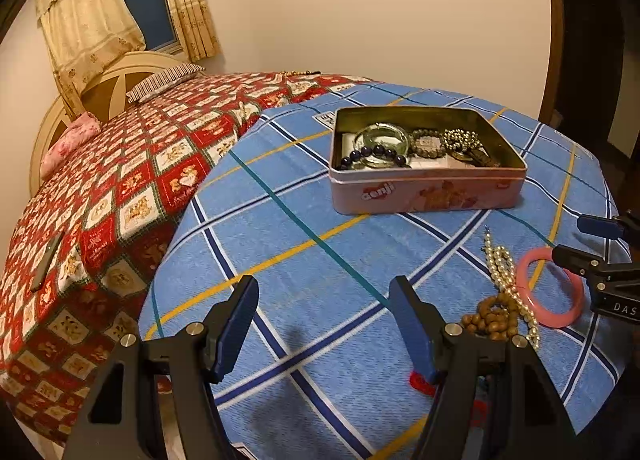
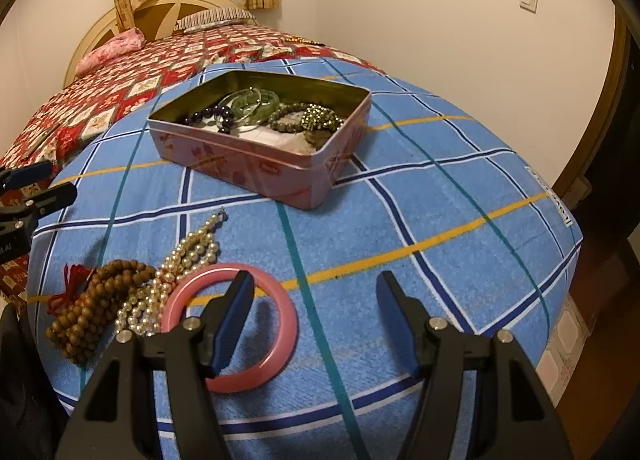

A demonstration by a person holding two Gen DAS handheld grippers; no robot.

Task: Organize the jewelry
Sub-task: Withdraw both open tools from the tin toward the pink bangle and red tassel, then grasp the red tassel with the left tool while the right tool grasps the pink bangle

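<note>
Pink, hard, smooth round bangle (image 2: 230, 326) lay just under the wide-open right gripper (image 2: 316, 296); it looked slippery, so pinching its rim seemed best; the left gripper (image 1: 324, 300) was spread too

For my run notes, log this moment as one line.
left gripper: open, empty | right gripper: open over round pink bangle | open pink metal tin: holds bracelets
</note>
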